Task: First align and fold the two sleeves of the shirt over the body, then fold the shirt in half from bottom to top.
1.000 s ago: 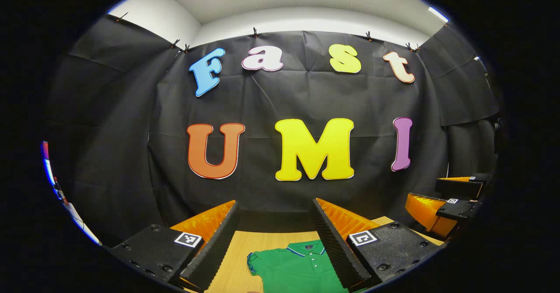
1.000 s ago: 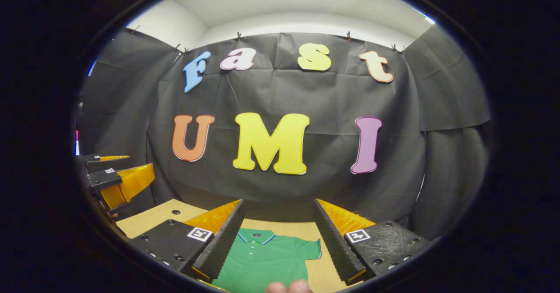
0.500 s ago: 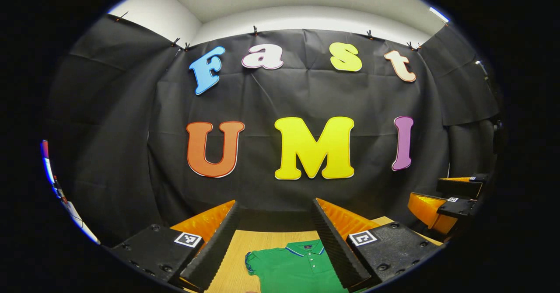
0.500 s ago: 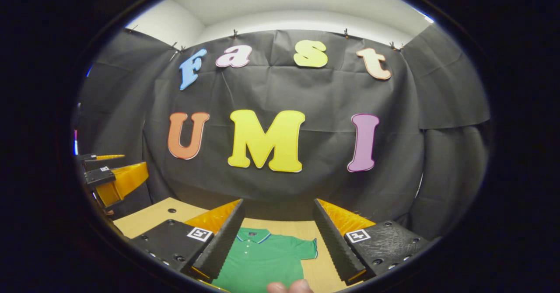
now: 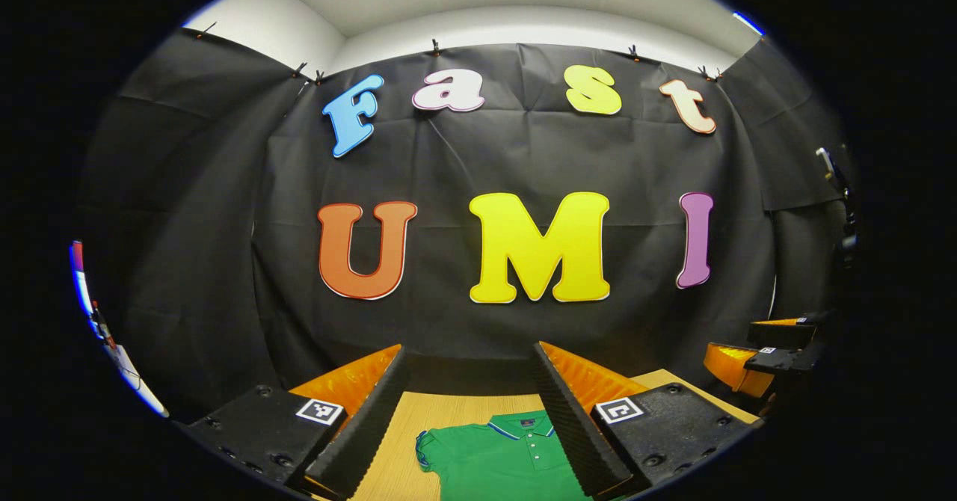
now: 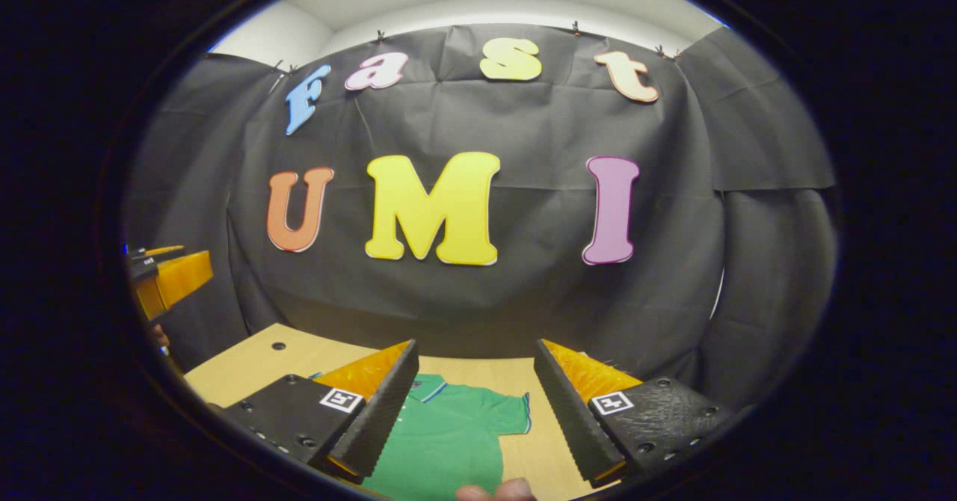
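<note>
My fingers, left gripper (image 5: 467,404) and right gripper (image 6: 471,400), are spread and empty above the table (image 5: 441,407). The shirt (image 5: 501,460) lies flat there, sleeves unfolded. Soft, light cloth, I judge: pinch each sleeve (image 6: 508,419) at its cuff.

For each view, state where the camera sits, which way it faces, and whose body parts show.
Left gripper view: rides the left hand-held gripper, facing the booth's wall over the table and green shirt; right hand-held gripper farther off.
Right gripper view: rides the right hand-held gripper, facing likewise; a fingertip at the bottom edge.
Shared: shirt, table, wall.
</note>
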`<state>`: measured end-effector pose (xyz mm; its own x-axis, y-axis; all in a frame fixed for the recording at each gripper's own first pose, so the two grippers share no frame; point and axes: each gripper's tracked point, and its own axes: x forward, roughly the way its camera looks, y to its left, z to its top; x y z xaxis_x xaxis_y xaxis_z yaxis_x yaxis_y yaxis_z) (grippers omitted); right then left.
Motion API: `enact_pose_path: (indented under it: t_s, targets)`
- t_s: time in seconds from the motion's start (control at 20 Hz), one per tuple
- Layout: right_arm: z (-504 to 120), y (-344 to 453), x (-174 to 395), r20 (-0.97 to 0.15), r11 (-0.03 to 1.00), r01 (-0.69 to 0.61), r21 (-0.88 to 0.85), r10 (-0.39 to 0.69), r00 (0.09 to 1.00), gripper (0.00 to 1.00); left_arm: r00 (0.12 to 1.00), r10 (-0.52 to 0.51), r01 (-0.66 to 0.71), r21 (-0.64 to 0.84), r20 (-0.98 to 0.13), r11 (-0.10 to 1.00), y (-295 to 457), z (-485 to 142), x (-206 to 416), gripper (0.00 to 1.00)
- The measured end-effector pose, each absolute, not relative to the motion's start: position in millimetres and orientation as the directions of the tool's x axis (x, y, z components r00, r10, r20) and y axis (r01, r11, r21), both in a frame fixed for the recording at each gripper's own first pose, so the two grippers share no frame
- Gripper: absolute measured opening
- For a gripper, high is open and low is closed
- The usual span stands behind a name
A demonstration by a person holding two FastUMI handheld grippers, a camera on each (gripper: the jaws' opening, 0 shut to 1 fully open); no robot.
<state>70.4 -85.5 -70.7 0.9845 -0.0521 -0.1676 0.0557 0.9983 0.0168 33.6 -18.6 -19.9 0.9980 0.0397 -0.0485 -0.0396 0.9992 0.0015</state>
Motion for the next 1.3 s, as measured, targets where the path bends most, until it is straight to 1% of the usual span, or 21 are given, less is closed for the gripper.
enact_pose_path:
  t_s: [0.05,0.1,0.15,0.3,0.35,0.4,0.45,0.65,0.9,0.95,1.1,1.15,1.2,1.3]
  targets:
    - [-81,-93,78,-0.189,0.999,0.053,0.009,-0.05,0.981,0.95,0.998,0.043,-0.043,0.003,-0.048,0.999,-21,-21,37,1.0]
    - [-94,-100,87,-0.217,0.999,0.052,-0.001,-0.051,0.975,0.97,0.998,0.046,-0.045,0.004,-0.049,0.999,-22,-23,40,1.0]
    - [-108,-108,95,-0.241,0.999,0.05,-0.007,-0.05,0.969,0.95,0.997,0.05,-0.049,0.007,-0.052,0.999,-24,-25,45,1.0]
    - [-150,-126,122,-0.321,0.999,0.022,-0.031,-0.031,0.947,0.95,0.996,0.061,-0.06,0.023,-0.06,0.998,-30,-28,56,1.0]
    - [-162,-131,132,-0.347,1.0,0.017,-0.026,-0.025,0.938,0.95,0.996,0.063,-0.062,0.026,-0.062,0.998,-32,-29,58,1.0]
    - [-174,-137,141,-0.366,1.0,0.016,-0.017,-0.021,0.93,0.93,0.996,0.064,-0.062,0.029,-0.067,0.998,-35,-32,61,1.0]
    - [-185,-142,151,-0.387,1.0,0.017,-0.006,-0.018,0.922,0.95,0.995,0.063,-0.061,0.031,-0.075,0.998,-38,-35,63,1.0]
    - [-238,-163,189,-0.464,1.0,0.03,0.003,-0.026,0.885,0.95,0.994,0.063,-0.06,0.034,-0.094,0.998,-49,-42,73,1.0]
    - [-323,-175,230,-0.59,0.998,0.05,0.031,-0.022,0.807,0.95,0.986,0.073,-0.065,0.055,-0.148,0.996,-53,-66,87,1.0]
    - [-339,-177,235,-0.614,0.998,0.052,0.036,-0.019,0.789,0.98,0.985,0.077,-0.069,0.055,-0.154,0.996,-53,-69,90,1.0]
    - [-378,-180,252,-0.663,0.998,0.055,0.036,-0.017,0.749,0.96,0.979,0.099,-0.09,0.061,-0.179,0.994,-50,-80,97,1.0]
    - [-386,-180,257,-0.675,0.998,0.053,0.038,-0.013,0.738,0.97,0.977,0.109,-0.098,0.066,-0.186,0.993,-48,-84,98,1.0]
    - [-395,-180,262,-0.685,0.998,0.051,0.039,-0.011,0.728,0.95,0.974,0.113,-0.102,0.067,-0.196,0.993,-47,-89,101,1.0]
    - [-409,-183,268,-0.707,0.998,0.057,0.04,-0.012,0.707,0.96,0.968,0.125,-0.113,0.067,-0.219,0.991,-46,-99,103,1.0]
